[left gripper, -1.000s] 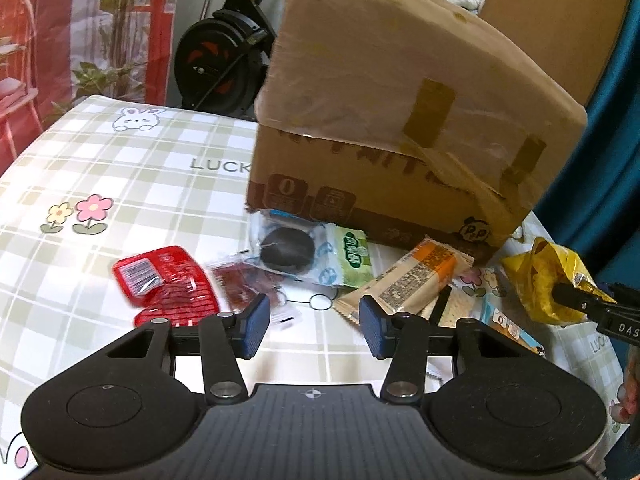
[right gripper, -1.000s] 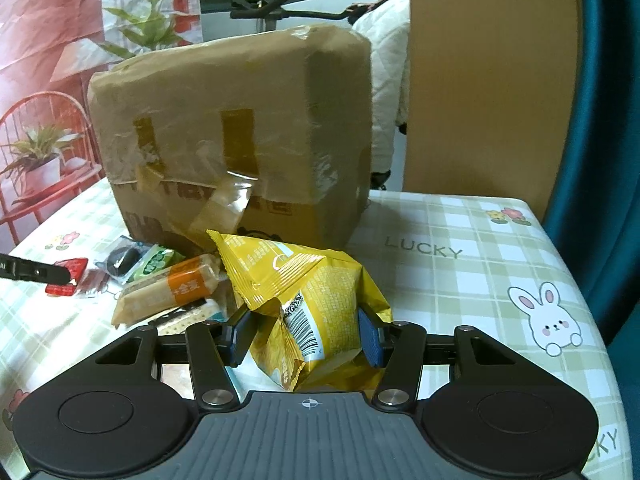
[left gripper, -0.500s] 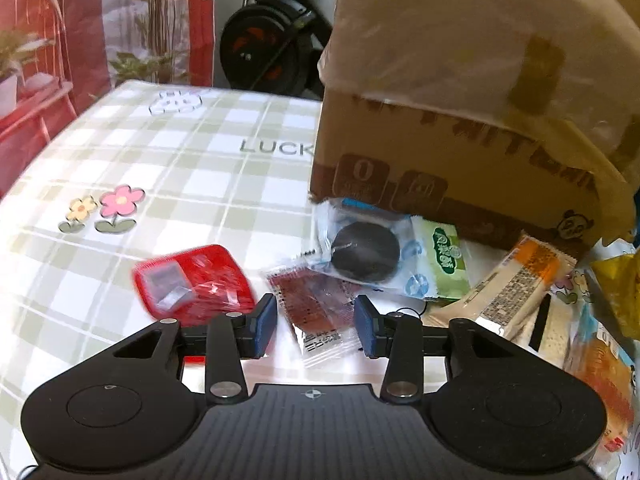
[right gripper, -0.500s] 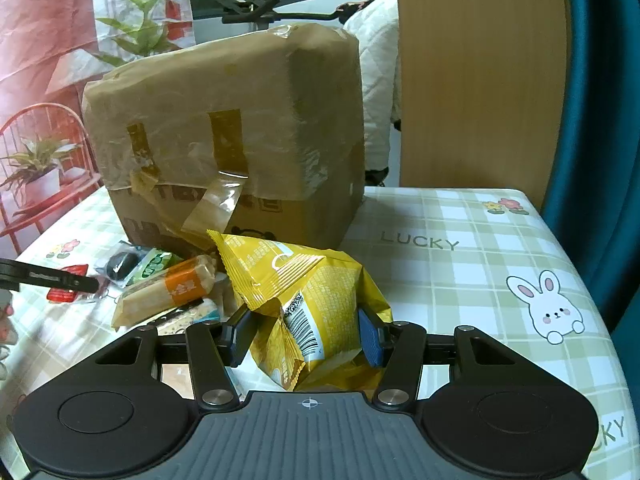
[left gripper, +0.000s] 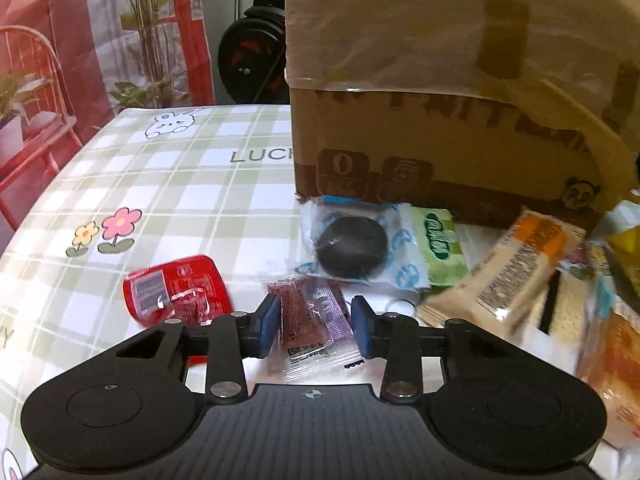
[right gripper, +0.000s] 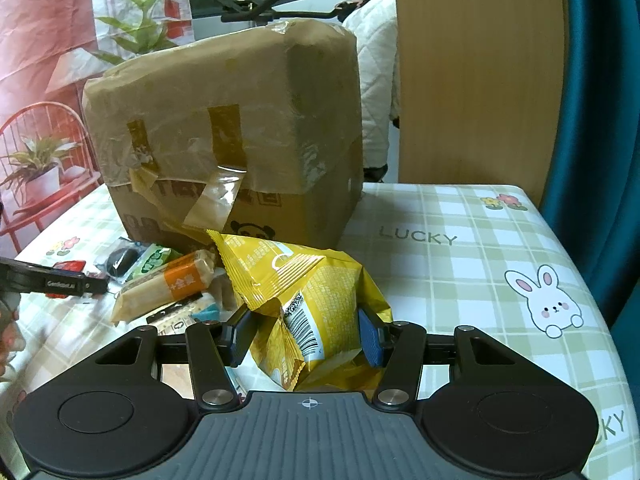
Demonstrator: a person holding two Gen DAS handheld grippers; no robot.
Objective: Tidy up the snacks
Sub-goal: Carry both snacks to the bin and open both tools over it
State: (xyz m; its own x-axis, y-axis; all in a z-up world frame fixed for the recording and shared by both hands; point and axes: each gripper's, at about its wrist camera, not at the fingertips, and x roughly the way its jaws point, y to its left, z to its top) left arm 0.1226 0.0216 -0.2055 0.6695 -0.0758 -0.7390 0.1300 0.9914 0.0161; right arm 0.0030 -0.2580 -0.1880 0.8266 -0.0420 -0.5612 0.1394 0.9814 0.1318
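Snacks lie scattered on a checked tablecloth (left gripper: 168,184) in front of a taped cardboard box (left gripper: 440,120). The left gripper (left gripper: 314,324) sits low over the cloth with its blue pads on either side of a clear packet of dark red snack (left gripper: 308,320); the pads stand a little apart from the packet's edges, so the jaws are partly open and not yet pressing it. Just to the left of that packet lies a red packet (left gripper: 176,292), and beyond it, close to the foot of the box, a clear wrapper with a round black biscuit (left gripper: 352,246), touching a green and white packet (left gripper: 440,244). An orange and beige bar (left gripper: 516,272) lies tilted to the right, blurred at its edges. The right gripper (right gripper: 306,336) has its pads pressed against both sides of a yellow crinkled bag (right gripper: 304,288) — the bag bulges between them and stands up off the cloth, its barcode facing the camera. In the right wrist view the bag is just in front of the box's near corner, with the orange bar beside it on the left and the left gripper reaching in from the far left edge.
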